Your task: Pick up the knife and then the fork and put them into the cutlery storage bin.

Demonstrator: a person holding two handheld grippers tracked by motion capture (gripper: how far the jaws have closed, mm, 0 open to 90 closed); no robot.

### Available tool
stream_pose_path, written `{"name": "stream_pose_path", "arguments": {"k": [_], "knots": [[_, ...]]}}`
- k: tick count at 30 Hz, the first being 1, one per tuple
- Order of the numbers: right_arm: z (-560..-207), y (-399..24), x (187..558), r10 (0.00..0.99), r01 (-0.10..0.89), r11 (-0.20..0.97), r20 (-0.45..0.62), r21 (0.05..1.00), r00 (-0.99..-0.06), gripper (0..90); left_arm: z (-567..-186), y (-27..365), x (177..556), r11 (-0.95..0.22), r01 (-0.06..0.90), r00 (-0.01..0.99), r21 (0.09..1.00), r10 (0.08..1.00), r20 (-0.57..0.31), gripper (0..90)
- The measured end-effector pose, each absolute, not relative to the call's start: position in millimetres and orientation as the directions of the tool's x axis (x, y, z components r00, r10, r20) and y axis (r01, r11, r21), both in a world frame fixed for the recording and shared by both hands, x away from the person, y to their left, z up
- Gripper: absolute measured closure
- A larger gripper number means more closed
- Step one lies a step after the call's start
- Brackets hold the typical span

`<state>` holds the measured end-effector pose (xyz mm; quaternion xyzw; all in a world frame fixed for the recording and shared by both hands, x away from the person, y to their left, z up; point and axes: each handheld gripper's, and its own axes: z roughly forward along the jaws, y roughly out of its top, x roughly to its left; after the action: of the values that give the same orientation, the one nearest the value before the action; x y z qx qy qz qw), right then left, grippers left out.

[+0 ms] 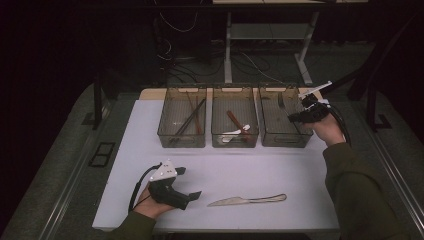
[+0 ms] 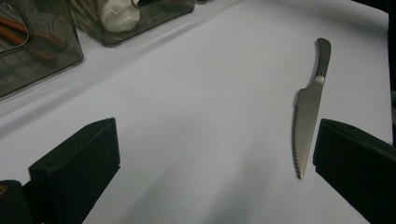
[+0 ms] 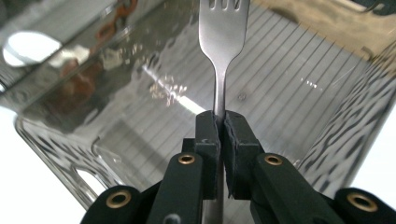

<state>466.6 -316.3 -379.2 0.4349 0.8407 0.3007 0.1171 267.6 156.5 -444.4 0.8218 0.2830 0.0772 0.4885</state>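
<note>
My right gripper (image 3: 219, 122) is shut on the neck of a metal fork (image 3: 221, 42), whose tines point away from me over the inside of the right-hand clear bin (image 3: 289, 70). From above, that gripper (image 1: 294, 116) hovers at the bin's (image 1: 285, 139) right rim with the fork (image 1: 281, 101) above it. My left gripper (image 1: 191, 183) rests low on the white table near the front left, jaws wide apart with nothing between them. A serrated table knife (image 1: 247, 200) lies flat just to its right; in the left gripper view the knife (image 2: 306, 112) lies beside the right jaw, apart from it.
Three clear bins stand in a row at the back of the white mat (image 1: 220, 165): the left one (image 1: 183, 140) holds chopsticks, the middle one (image 1: 235, 141) a white spoon and a reddish utensil. Dark floor, table legs and cables lie beyond the table.
</note>
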Motion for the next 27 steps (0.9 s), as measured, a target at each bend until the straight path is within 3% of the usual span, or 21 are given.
{"name": "stream_pose_path", "arguments": {"k": [16,22,27], "knots": [[-393,-309,475,0.801,0.691,0.491,0.037,0.531,-0.598,84.0,-445,157,267,-0.364,0.391,0.829,0.846,0.539,-0.151,0.0],[-392,-311,473,0.805,0.691,0.473,0.051,0.547,-0.591,68.6,-445,157,267,-0.364,0.391,0.829,0.845,0.539,-0.151,0.0],[-384,-317,467,0.808,0.669,0.433,0.068,0.604,-0.585,61.3,-445,156,268,-0.365,0.391,0.829,0.845,0.539,-0.151,0.0]]}}
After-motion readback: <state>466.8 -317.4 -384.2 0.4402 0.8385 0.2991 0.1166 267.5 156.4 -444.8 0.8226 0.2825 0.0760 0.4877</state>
